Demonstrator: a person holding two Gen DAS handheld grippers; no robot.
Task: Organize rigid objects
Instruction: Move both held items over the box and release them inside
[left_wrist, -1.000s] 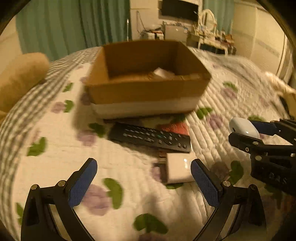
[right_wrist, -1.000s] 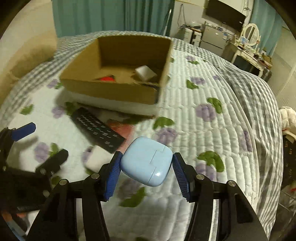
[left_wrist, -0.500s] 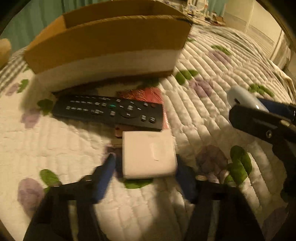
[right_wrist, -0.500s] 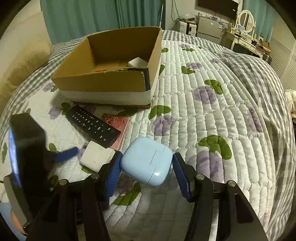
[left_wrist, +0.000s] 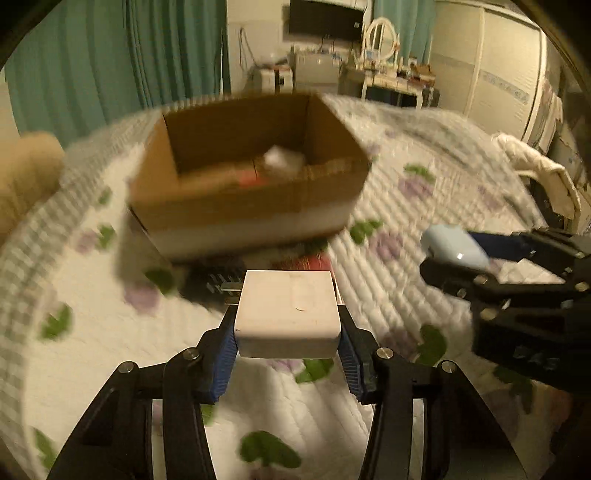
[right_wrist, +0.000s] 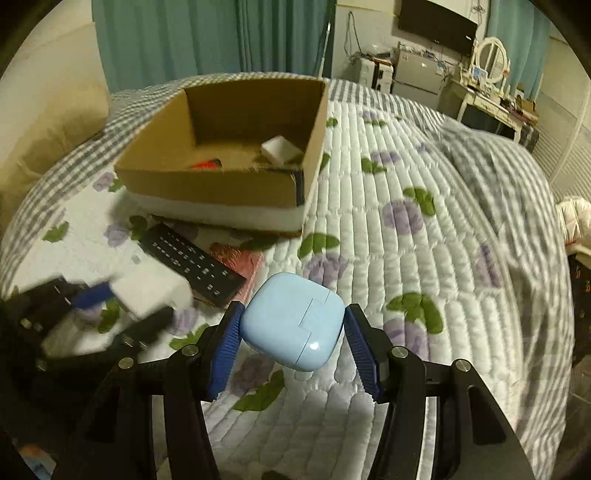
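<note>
Your left gripper is pinching the white case between its blue pads, one pad on each side wall, and the case is lifted clear of the quilt, with its flat top facing up. In the right wrist view the same gripper shows only as a blurred dark shape at the lower left, with the white case a pale smear in it. Behind it on the quilt lies the black remote, running diagonally, with its far end resting over the red booklet; both sit just in front of the cardboard box. The box stands open on the bed with a white band along its base, and inside it you can see a small white block near the right wall and something red near the front wall. Further right, your right gripper is clamped on the light blue case, pads pressed to its two sides, holding it tilted in the air above the quilt, near the remote's end and well short of the box.
</note>
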